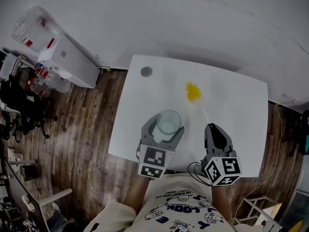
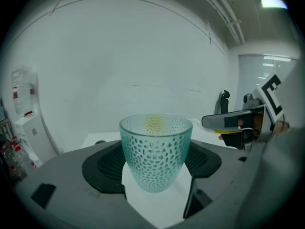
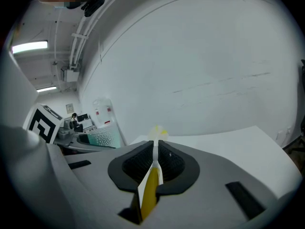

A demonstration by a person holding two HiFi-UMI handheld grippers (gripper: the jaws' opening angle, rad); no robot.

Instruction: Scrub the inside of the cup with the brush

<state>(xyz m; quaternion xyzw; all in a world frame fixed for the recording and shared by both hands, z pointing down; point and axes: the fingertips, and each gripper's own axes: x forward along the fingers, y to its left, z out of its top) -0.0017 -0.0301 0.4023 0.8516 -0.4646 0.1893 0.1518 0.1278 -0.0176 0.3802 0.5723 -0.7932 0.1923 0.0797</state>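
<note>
Left claw [image 1: 165,127] grasping cup [image 2: 155,151] at mid-wall: glass-like, dimpled, likely brittle, slippery; squeeze lightly. Right claw [image 3: 156,163] clenched on brush [image 1: 193,92] handle: thin, light, likely flexible.

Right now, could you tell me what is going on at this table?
A person works with a hand-held gripper in each hand. The left hand-held gripper is closed on a green glass cup by the white table's near edge. The right hand-held gripper clamps a yellow brush by its handle; its head is outside the cup, so scrubbing hasn't begun.
</note>
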